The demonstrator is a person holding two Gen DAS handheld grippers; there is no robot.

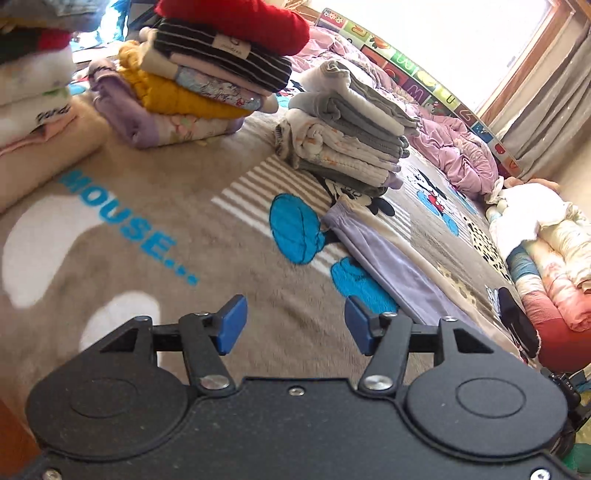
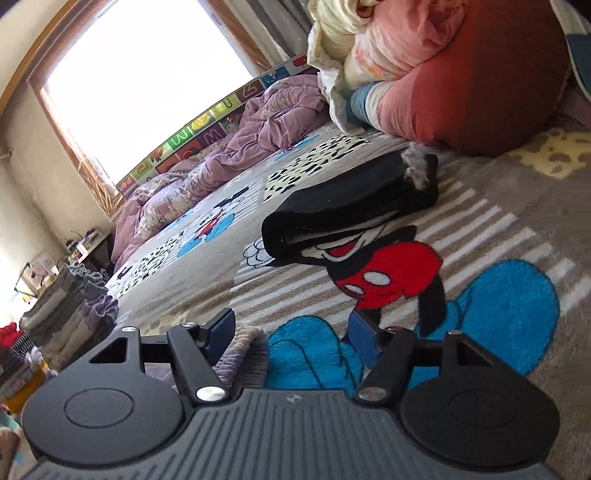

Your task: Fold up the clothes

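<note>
A lavender garment [image 1: 391,266] lies flat on the cartoon-print bed blanket [image 1: 147,229], just right of my left gripper [image 1: 295,325], which is open and empty above the blanket. In the right wrist view my right gripper [image 2: 291,336] is open, low over the blanket [image 2: 517,221], with the ribbed lavender hem [image 2: 240,358] of the garment between its fingers near the left finger. A folded black garment [image 2: 351,206] lies ahead of it.
Stacks of folded clothes stand at the back: a grey-white stack [image 1: 347,129], a colourful stack [image 1: 195,81] topped by a red item [image 1: 236,18]. A rumpled pink quilt [image 1: 454,147] lies by the window. Pillows and bedding [image 2: 461,74] are piled at the right.
</note>
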